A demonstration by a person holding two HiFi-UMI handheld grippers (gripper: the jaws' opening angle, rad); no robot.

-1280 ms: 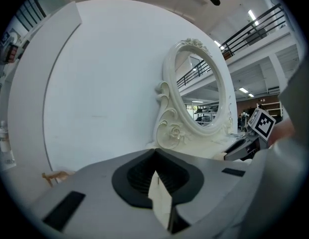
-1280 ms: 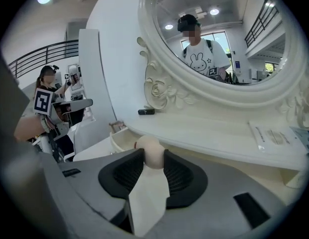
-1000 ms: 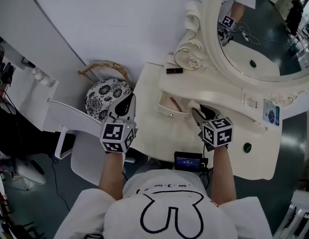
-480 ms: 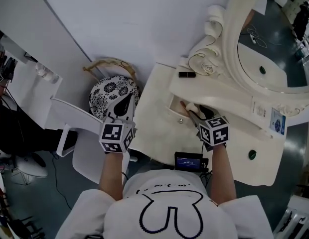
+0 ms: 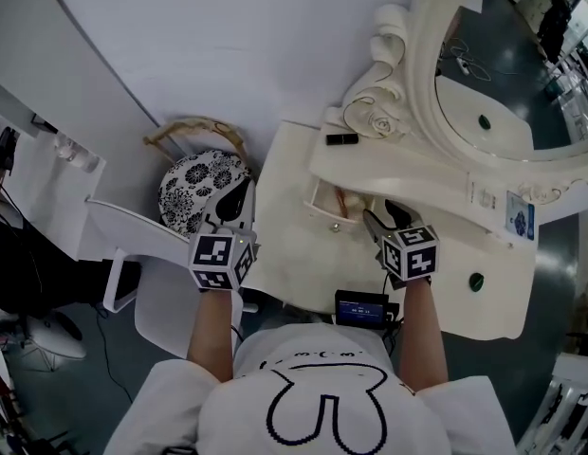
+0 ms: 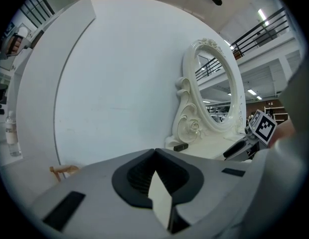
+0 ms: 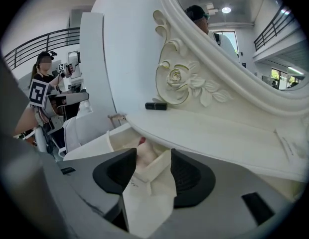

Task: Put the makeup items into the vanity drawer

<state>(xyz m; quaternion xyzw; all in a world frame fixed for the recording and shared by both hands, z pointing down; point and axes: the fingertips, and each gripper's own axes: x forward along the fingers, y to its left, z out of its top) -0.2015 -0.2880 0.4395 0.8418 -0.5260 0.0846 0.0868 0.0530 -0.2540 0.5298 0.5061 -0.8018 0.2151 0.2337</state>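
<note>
Pink makeup item (image 7: 142,148): lies inside the open drawer (image 5: 314,197), toward its far end under the lip of the shelf (image 5: 417,173). Nothing is touching it (what kind of item it is I cannot tell).
Black tube (image 5: 341,139): lies on its side at the far left of the shelf, just beside the carved rose (image 5: 377,121) at the foot of the mirror (image 5: 503,83), well apart from both claws.
Green item (image 5: 476,280): small and round, on the table (image 5: 294,254) to the right. It is too small to name (it may be another piece for the drawer).
Drawer: pulled out toward the near side from under the shelf.
Right claw (image 5: 380,213): tilted down over the drawer's near right corner. Its jaws stand apart and have just been opening. Only the drawer's corner shows between them, and the pads press on nothing.
Left claw (image 5: 239,193): jaws together and empty, held off the table's left edge above a flowered stool (image 5: 194,183).
Step in hand: letting the pink item go into the drawer, which looks done or as good as done.
Next move: probably draw the right claw back out from under the shelf, then go for the black tube. The tube is round and lying flat, so it may roll. The jaws should straddle it across its width before closing.
Left to do: at least the black tube is not yet in the drawer.
</note>
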